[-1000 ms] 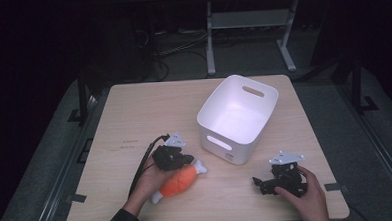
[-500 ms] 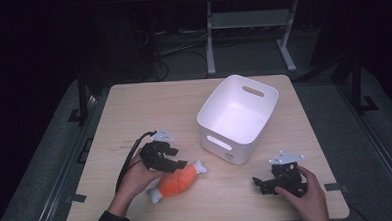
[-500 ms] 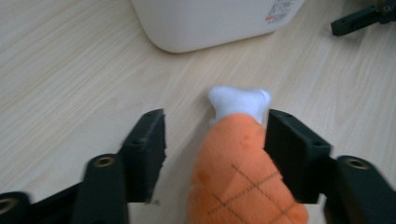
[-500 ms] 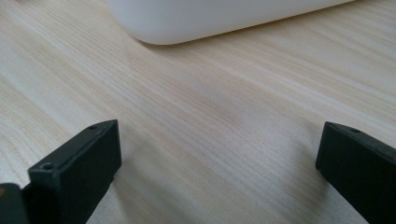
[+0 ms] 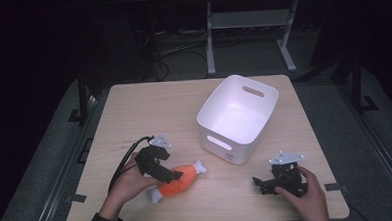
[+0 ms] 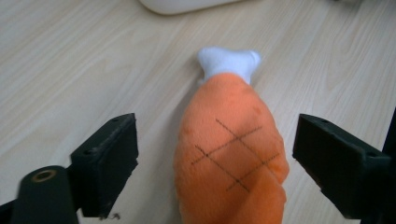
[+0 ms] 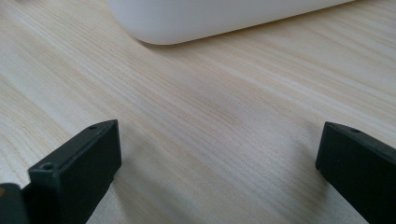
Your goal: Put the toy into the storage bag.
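Moved: left gripper (image 5: 171, 175) now over orange plush drumstick (image 5: 179, 179), jaws apart astride it, near table's (image 5: 149, 107) front edge. Right gripper (image 5: 261, 183) unmoved, jaws apart, front-right corner.

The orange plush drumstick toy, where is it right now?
In the high view the orange plush drumstick toy lies on the wooden table near its front-left, between the open jaws of the left gripper, just left of the white plastic bin.

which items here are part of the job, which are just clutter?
In the job:
- orange plush drumstick, lying between the open jaws of the left gripper
- white bin, likely its destination

Standing by:
- right gripper, open, resting on the table
- metal stand and cables behind the table
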